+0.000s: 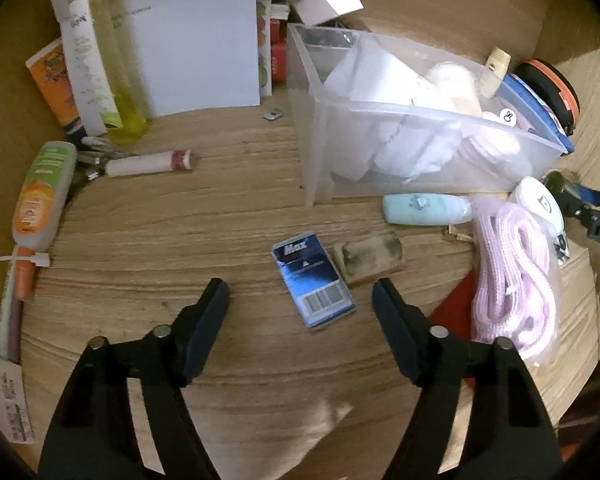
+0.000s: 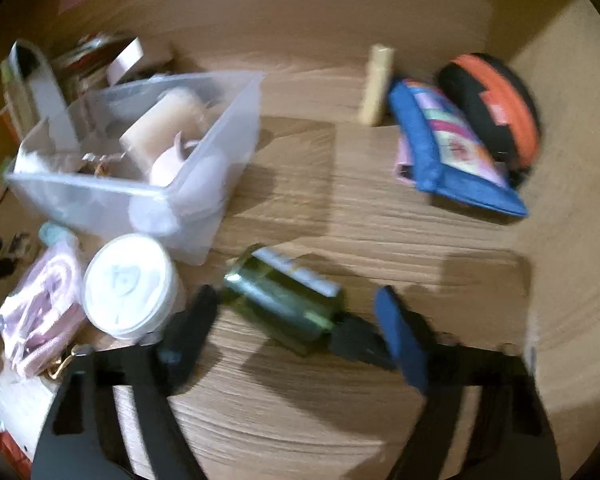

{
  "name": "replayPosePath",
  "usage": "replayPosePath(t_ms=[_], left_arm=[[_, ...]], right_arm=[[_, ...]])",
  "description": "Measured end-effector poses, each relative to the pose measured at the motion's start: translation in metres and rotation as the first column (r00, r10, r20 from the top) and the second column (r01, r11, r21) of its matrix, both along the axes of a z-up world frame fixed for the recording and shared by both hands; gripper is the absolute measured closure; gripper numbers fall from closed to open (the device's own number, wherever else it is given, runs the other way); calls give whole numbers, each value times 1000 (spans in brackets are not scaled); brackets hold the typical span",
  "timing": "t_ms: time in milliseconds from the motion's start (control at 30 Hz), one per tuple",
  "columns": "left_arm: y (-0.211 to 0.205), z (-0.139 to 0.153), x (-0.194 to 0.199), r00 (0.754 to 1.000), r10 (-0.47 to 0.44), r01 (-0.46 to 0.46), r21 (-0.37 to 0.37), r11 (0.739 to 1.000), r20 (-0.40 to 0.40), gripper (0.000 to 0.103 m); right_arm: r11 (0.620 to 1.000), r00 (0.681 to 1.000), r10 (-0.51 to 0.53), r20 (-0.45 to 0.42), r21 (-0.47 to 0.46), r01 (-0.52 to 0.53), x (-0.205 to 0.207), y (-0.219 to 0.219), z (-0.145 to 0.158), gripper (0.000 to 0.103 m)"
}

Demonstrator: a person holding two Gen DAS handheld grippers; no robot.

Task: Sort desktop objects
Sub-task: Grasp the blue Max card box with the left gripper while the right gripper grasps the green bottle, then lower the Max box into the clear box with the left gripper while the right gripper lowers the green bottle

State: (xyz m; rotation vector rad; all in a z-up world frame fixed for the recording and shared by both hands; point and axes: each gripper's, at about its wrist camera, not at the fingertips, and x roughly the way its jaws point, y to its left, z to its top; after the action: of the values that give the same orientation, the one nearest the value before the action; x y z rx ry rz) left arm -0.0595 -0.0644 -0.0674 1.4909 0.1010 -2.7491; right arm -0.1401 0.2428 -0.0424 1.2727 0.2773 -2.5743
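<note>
My left gripper [image 1: 300, 296] is open above the wooden desk, its jaws either side of a blue "Max" box [image 1: 311, 280] that lies flat, not touched. A dirty tan eraser block [image 1: 368, 258] lies right of the box. My right gripper [image 2: 296, 312] is open, with a green glass bottle [image 2: 280, 300] with a black cap lying on the desk between its jaws. Whether the fingers touch it is unclear from blur. The clear plastic bin [image 1: 420, 120] with white items shows in both views [image 2: 140, 200].
Pink cord bundle [image 1: 512, 272], mint tube [image 1: 424, 208], white round tin [image 2: 130, 284], blue pouch [image 2: 452, 148], orange-black case [image 2: 496, 108], cream stick [image 2: 376, 84]. On the left: yellow bottle [image 1: 116, 80], white box [image 1: 196, 40], orange-green tube [image 1: 40, 196], brush [image 1: 148, 162].
</note>
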Motion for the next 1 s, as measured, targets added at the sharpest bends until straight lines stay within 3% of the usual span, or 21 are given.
replayPosePath(t_ms=[133,167,233,567,633,700,1000], left_arm=[[2,1,-3,1000,0,-1,-12,1000,-5,36],[0,1,-3,1000,1,-1,-23,1000,-5,42],[-4,2,-2,1000,0,0,-31,1000,-4,46],[-14,1,-5,1000,9,-9,-46,999,2,46],[-11,1,-8,1000,-13,12,-50,999,-9,55],[-6,2,-9,999,-48,47,-50,998,-12,76],[-15,14,1,998,-9,9,-6,1000,-61,76]], right_arm=[[999,999,35,22,29,-35,-4,-10,-6,55],[999,999,43,30,26,-44,-4,-11,-7,59],[999,998,48,28,23,-49,-3,-11,-6,59],[998,997,63,33,24,-64,-2,-15,-5,59],[998,998,61,30,24,-61,-3,-16,-5,59],[998,998,55,23,23,-55,-5,-16,-6,58],[997,998,25,-57,-78,-30,3,-4,24,59]])
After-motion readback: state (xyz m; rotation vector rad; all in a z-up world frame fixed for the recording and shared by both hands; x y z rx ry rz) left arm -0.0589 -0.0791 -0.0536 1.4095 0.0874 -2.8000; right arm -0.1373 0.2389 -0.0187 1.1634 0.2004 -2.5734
